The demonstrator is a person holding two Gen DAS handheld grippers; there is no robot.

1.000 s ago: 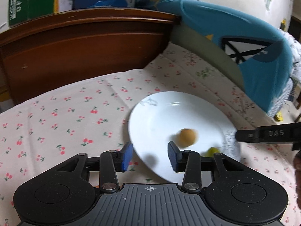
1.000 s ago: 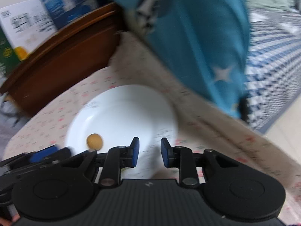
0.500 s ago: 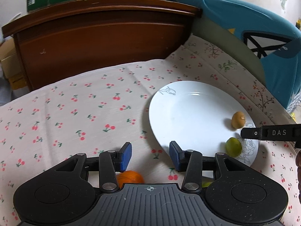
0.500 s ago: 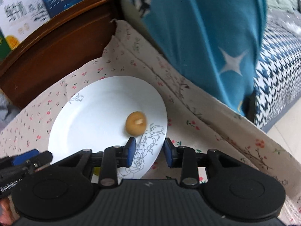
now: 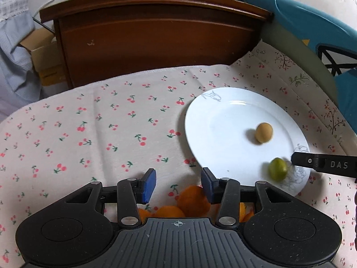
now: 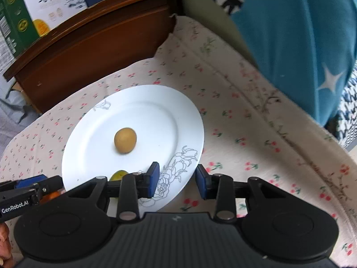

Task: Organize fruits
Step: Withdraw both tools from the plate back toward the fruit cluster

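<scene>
A white plate (image 5: pixel 223 116) lies on the cherry-print cloth, right of centre in the left wrist view. A tan round fruit (image 5: pixel 264 132) and a small green fruit (image 5: pixel 277 169) rest on it. My left gripper (image 5: pixel 178 182) is open and empty over the cloth left of the plate, with several oranges (image 5: pixel 191 201) just below its jaws. My right gripper (image 6: pixel 177 181) hovers over the plate's (image 6: pixel 145 102) near rim. Its jaws are opening with nothing between them. The tan fruit (image 6: pixel 125 140) lies ahead of it, and the green fruit (image 6: pixel 119 175) peeks out beside its left finger.
A dark wooden headboard (image 5: pixel 156 33) with cartons on top closes the far side. A teal cushion (image 6: pixel 301 44) and a grey-green pillow stand at the right. The cloth (image 5: pixel 89 134) lies flat left of the plate. A hand shows at the lower left corner of the right wrist view.
Both grippers have drawn back toward the near side. Oranges have come into view under the left gripper. A green fruit now lies on the plate, and the right jaws have widened.
</scene>
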